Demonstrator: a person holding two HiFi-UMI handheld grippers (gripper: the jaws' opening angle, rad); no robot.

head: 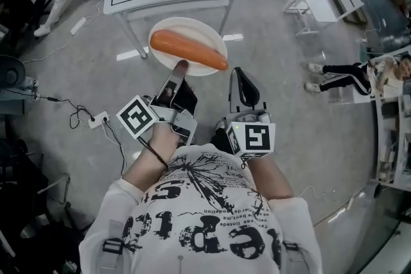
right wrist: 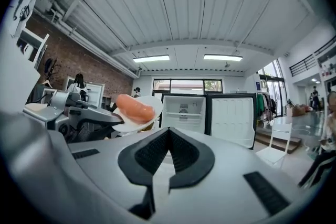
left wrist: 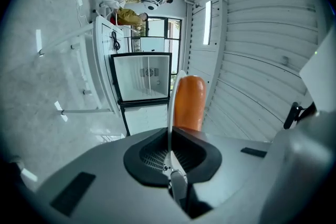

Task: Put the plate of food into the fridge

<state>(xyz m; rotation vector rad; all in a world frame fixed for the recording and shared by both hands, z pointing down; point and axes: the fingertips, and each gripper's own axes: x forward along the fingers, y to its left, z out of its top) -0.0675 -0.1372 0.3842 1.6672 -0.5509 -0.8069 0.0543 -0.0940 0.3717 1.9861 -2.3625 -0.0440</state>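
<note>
Plainly, the left gripper's [left wrist: 169, 150] ribbed black pads are pinched shut on the thin near rim of the white plate [head: 192, 27]. It carries the plate out ahead in the air, flat enough, I judge, that the food [head: 188, 50] does not roll off. The food is a smooth, glossy orange cylinder with rounded ends. The right gripper [right wrist: 168, 134] hangs alongside, jaws together on nothing, probably kept free for the door. Well ahead stands the boxy white fridge [right wrist: 182, 112], its door swung open.
</note>
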